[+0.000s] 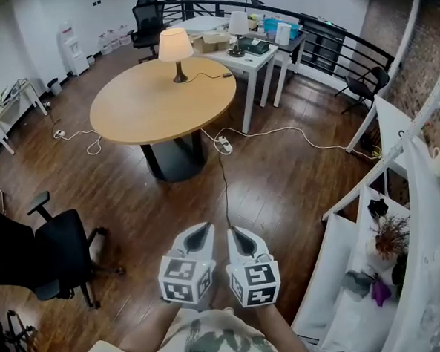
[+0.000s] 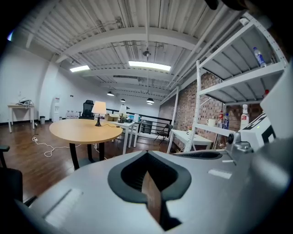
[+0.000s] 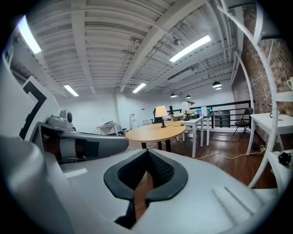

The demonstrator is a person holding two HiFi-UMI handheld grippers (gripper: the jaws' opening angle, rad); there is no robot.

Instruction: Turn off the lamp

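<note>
The lamp, lit, with a cream shade and a dark base, stands at the far edge of the round wooden table, well away from me. Its cord runs right across the tabletop. The lamp shows small in the left gripper view and in the right gripper view. My left gripper and right gripper hang side by side close to my body, over the wood floor, both pointing toward the table. Each has its jaws together with nothing between them.
A black office chair stands to my left. A white shelf unit with small items fills the right side. A power strip and white cables lie on the floor by the table. White desks with clutter stand behind the table.
</note>
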